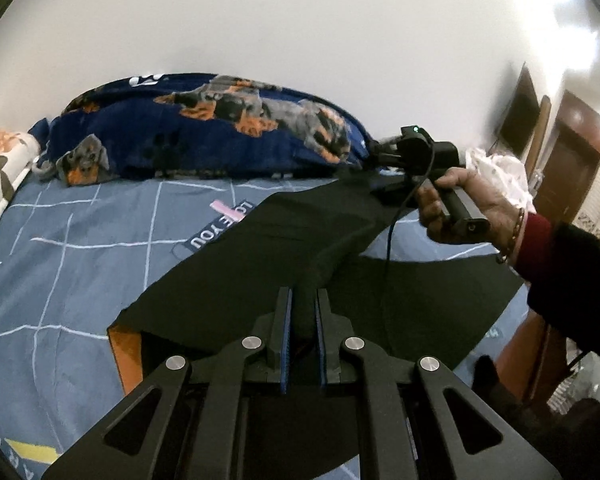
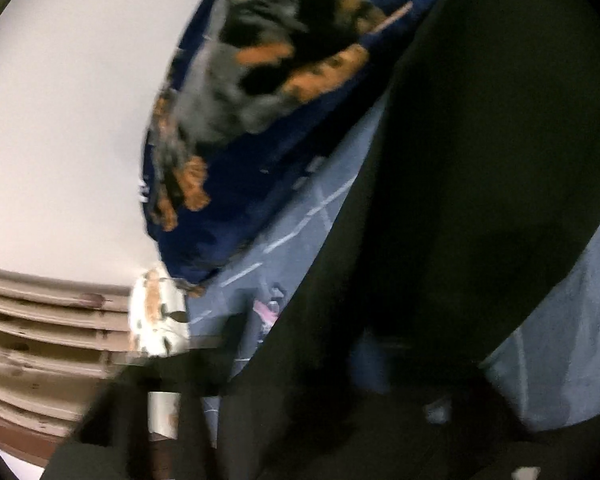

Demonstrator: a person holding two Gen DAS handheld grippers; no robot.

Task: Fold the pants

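I had the left gripper [image 1: 302, 312] clamped on a bunched ridge of the black pants [image 1: 292, 240], its blue-lined jaws pinching the dark cloth between them. From that pinch the fabric ran up and away toward the right gripper [image 1: 374, 152], which the right hand [image 1: 460, 208] held out near the far edge of the bed, close to the dog-print blanket [image 1: 204, 128]

The right jaws I could not see cleanly: the right wrist view was smeared with motion, and in the left view the fingertips were lost against the black cloth. I took them as closed, and the way the fabric rose to a peak at that gripper suggested they had a hold of the pants [image 2: 460, 160], though I could not confirm the grip

The pants lay across the blue checked sheet [image 1: 60, 248], partly lifted between my two grips, with a broad flat panel spread to the lower right and a corner showing an orange underside [image 1: 126, 348] at the lower left

As I judged it, the fold was at an early stage: both ends were picked up, but nothing was doubled over neatly yet. Bringing one end across onto the other, laying it flat and smoothing it all remained to be done
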